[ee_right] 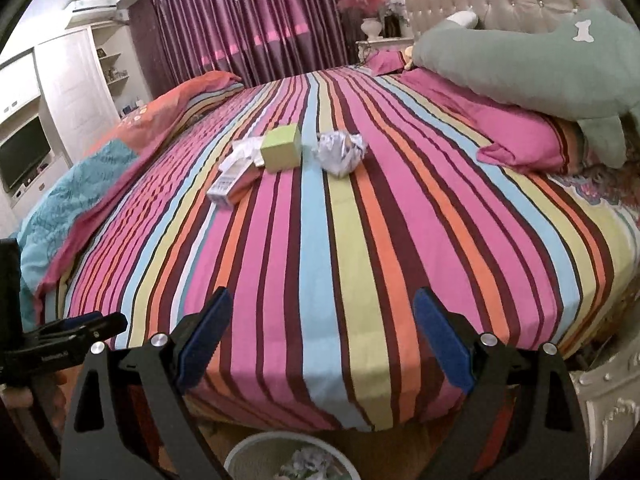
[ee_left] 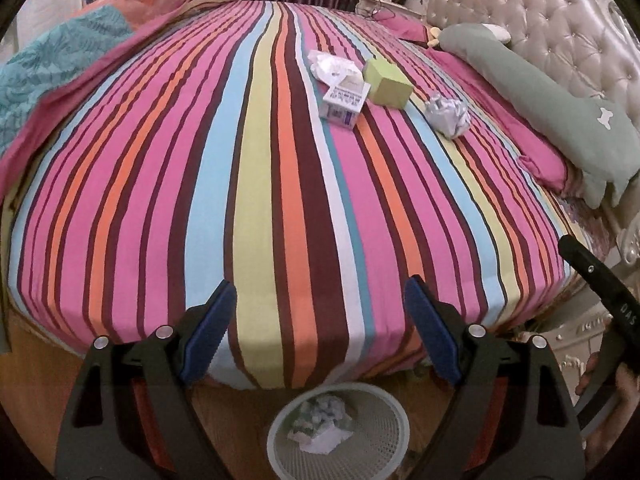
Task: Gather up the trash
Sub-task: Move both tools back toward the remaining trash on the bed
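Both my tongs, left gripper [ee_left: 320, 284] and right gripper [ee_right: 323, 294], stood wide and empty over the striped bed [ee_left: 280, 208]. Crumpled paper [ee_left: 447, 115], green box [ee_left: 387, 83] and white carton [ee_left: 344, 102] lay mid-bed; wastebasket [ee_left: 280, 424] below.

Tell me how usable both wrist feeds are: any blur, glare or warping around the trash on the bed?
Left wrist: strong fisheye bowing of the striped sheet, dim warm light, crumpled paper slightly soft, no glare. Right wrist: same bowing, green box readable, corners vignetted black.
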A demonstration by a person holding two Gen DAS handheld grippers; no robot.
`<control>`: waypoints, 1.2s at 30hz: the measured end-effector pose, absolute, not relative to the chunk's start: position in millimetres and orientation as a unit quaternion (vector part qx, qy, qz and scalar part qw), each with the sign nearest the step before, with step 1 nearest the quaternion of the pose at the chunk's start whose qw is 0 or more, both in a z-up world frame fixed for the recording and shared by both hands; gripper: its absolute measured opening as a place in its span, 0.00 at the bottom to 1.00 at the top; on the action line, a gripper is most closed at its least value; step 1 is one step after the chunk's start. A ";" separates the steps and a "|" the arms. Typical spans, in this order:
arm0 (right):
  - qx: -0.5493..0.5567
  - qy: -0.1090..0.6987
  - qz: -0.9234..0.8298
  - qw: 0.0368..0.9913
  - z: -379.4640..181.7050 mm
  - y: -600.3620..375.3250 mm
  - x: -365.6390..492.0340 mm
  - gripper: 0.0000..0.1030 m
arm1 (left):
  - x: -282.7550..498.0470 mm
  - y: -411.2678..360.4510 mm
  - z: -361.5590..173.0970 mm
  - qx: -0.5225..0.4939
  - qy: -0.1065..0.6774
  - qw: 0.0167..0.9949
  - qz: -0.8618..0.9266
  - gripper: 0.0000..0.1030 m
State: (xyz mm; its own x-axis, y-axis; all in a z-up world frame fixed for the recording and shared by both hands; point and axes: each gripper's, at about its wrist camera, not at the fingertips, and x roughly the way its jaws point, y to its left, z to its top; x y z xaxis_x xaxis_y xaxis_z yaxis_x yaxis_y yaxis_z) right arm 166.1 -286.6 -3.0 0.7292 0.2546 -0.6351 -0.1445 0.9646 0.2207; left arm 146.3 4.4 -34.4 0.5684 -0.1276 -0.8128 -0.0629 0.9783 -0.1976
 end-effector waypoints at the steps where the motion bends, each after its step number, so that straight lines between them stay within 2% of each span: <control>1: 0.082 0.350 0.108 0.927 -1.9 -288.2 170.4 0.85 | 152.1 3.7 -33.9 -0.102 0.463 0.880 -0.019 0.81; 11: 0.073 0.343 0.108 0.930 2.9 -288.5 209.2 0.85 | 196.4 1.1 -27.7 -0.099 0.444 0.890 -0.019 0.81; 36: 0.027 0.374 0.135 0.917 -11.4 -265.4 298.4 0.85 | 304.8 -4.0 -53.7 -0.073 0.467 0.881 -0.014 0.81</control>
State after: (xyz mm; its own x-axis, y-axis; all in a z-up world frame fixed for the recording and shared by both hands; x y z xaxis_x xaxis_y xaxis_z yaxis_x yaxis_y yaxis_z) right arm 298.4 -265.4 -11.4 0.6838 0.2672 -0.6790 -0.2271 0.9623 0.1499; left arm 304.8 -4.0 -53.7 0.5639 -0.0932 -0.8205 -0.0423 0.9890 -0.1415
